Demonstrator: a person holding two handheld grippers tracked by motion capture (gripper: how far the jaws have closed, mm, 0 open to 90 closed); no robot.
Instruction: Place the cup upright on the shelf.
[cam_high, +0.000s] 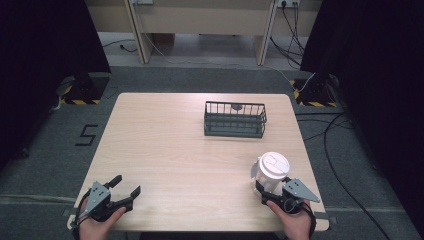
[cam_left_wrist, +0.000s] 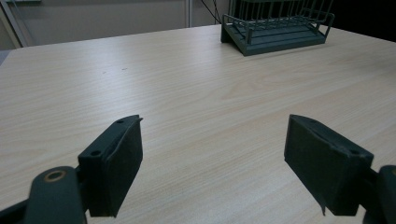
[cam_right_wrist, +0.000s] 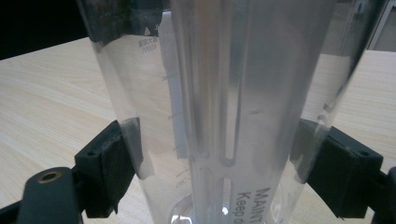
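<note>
A clear plastic blender jug with a white lid stands upright near the table's front right corner. My right gripper is shut on the jug's lower part; in the right gripper view the transparent jug wall sits between both black pads, which press its sides. My left gripper rests at the table's front left corner, open, with nothing between its fingers. A dark green wire basket stands at the back centre-right of the table, and it appears far off as the basket in the left gripper view.
The light wooden table is bare between the basket and the grippers. Black stands with yellow-striped feet flank the table's far corners. Cables run across the floor on the right.
</note>
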